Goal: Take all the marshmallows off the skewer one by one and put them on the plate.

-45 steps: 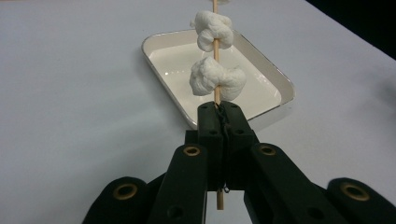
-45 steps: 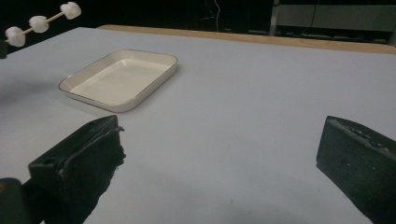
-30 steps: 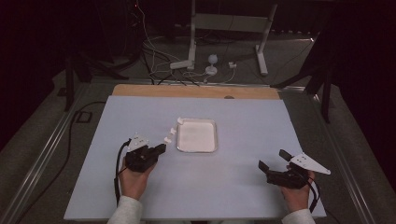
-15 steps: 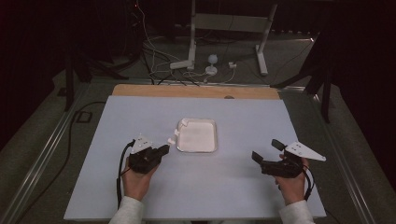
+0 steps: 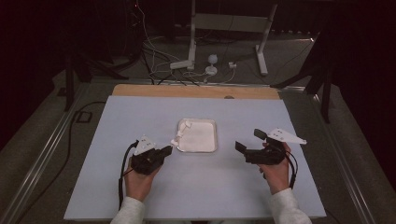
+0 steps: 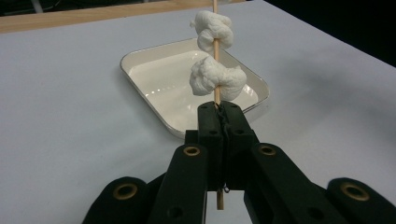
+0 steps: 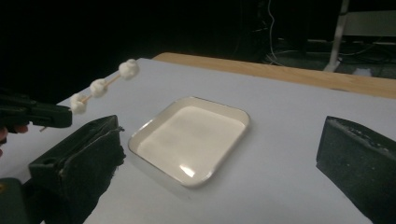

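Left gripper (image 6: 219, 116) jaws clenched on skewer (image 6: 215, 46), right gripper (image 7: 219, 154) jaws released, 3 marshmallows (image 7: 99, 87) side-on.

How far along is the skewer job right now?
Done: white lumps are already threaded on the wooden skewer. In hand: the left gripper is shut on it, holding it over the tray. Left: the right gripper is open and holds nothing.
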`<move>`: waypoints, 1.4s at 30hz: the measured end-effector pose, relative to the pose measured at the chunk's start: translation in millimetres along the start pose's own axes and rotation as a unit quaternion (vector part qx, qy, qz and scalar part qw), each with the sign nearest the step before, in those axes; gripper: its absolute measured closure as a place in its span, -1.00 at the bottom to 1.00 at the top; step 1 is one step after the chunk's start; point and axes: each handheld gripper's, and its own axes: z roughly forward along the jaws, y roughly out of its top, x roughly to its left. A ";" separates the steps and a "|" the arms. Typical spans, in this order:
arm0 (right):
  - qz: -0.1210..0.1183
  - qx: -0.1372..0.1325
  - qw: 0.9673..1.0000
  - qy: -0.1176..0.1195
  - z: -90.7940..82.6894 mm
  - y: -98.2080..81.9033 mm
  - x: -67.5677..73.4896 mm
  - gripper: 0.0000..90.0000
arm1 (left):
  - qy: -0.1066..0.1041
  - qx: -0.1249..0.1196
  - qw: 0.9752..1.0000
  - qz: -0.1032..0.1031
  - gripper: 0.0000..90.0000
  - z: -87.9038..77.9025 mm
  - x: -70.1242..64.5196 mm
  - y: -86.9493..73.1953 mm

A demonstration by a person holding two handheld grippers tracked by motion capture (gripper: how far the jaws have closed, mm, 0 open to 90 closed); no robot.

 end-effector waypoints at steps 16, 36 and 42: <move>-0.024 0.033 0.998 0.038 49.5 36.7 31.8 -1.00 | -0.011 -0.005 1.000 0.007 0.99 1.0 -3.8 0.5; 0.086 0.123 0.978 0.146 104.9 47.3 49.0 -0.09 | -0.042 -0.031 0.997 0.049 0.99 1.8 -17.6 2.1; 0.129 0.134 0.969 0.161 109.6 45.6 42.6 0.44 | -0.057 -0.033 0.996 0.057 0.99 5.1 -19.3 -1.1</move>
